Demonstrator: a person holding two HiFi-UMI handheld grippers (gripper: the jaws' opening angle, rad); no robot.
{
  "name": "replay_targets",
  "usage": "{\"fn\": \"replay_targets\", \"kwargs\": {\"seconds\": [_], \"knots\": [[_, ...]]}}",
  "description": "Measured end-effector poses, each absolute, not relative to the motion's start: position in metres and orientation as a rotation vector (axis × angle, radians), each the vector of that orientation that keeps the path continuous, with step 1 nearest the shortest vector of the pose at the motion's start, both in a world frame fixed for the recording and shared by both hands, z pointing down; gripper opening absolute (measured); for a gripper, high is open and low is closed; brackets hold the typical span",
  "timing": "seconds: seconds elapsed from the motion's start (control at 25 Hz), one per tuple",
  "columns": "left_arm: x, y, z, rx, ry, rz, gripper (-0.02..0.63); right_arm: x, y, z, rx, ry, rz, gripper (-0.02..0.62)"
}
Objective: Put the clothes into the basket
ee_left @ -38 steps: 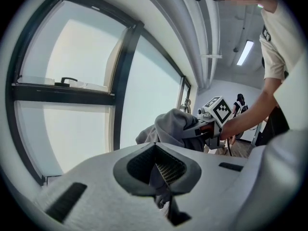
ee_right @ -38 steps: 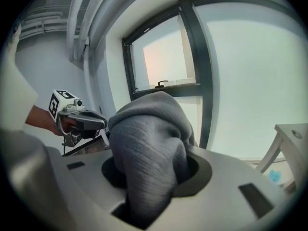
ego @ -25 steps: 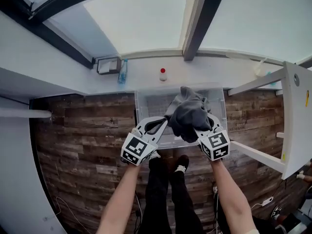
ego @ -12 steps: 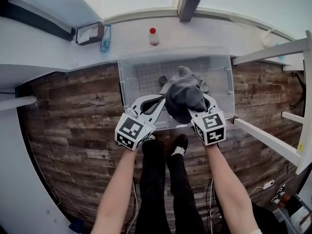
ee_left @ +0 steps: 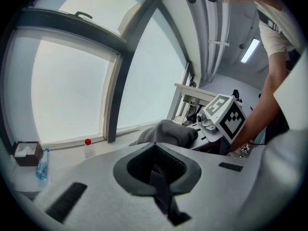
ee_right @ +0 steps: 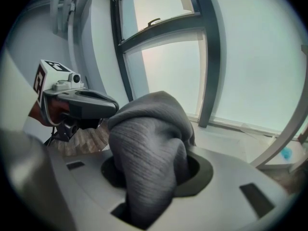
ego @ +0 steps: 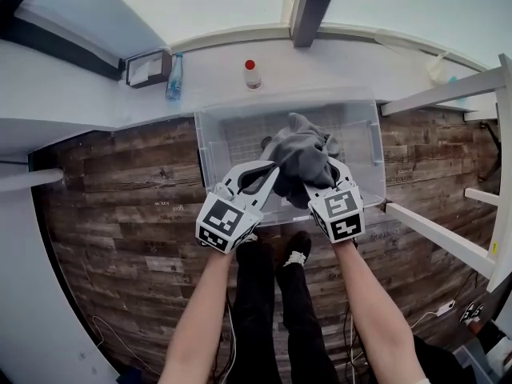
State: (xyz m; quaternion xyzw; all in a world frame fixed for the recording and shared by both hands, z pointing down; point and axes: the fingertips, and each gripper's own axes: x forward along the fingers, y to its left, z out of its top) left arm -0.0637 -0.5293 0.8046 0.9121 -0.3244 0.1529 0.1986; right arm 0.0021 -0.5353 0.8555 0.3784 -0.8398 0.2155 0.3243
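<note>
Over the clear basket (ego: pixel 210 146) on the wood floor (ego: pixel 120 206), I hold a grey cloth (ego: pixel 304 157) bunched up above the open top. My right gripper (ego: pixel 324 178) is clamped on it. In the right gripper view the ribbed fabric (ee_right: pixel 144 143) fills the gap between the jaws (ee_right: pixel 154 177) and spills over them toward the camera.

My left gripper (ego: pixel 272 169) sits just beside the right one, jaws closed tip to tip at the cloth's near edge. The left gripper view shows the tips (ee_left: pixel 155 146) meeting with the grey bundle (ee_left: pixel 166 131) right behind them. Whether they pinch any fabric, I cannot tell.

Behind the basket, along the white ledge under the window, stand a red-capped bottle (ego: pixel 251 74), a water bottle (ego: pixel 174 66) and a tissue box (ego: pixel 146 68). My legs and feet show below the two marker cubes.
</note>
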Motion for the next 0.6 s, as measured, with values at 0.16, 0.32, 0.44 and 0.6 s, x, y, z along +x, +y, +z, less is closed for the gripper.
{"fn": "replay_targets", "kwargs": {"seconds": [0.16,0.32,0.44,0.6], "knots": [[-0.075,-0.53,0.812,2.528,-0.93,0.428,0.014,0.001,-0.534,0.872,0.935,-2.144,0.571,0.206],[-0.08,-0.53,0.818,2.509,-0.936,0.432,0.014,0.005,-0.529,0.892,0.878,-2.082,0.534,0.342],[-0.082,-0.53,0.82,2.507,-0.938,0.435,0.014,0.005,-0.529,0.893,0.884,-2.095,0.525,0.368],[-0.083,-0.533,0.823,2.505,-0.94,0.436,0.014,0.002,-0.532,0.903,0.855,-2.092,0.529,0.401]]}}
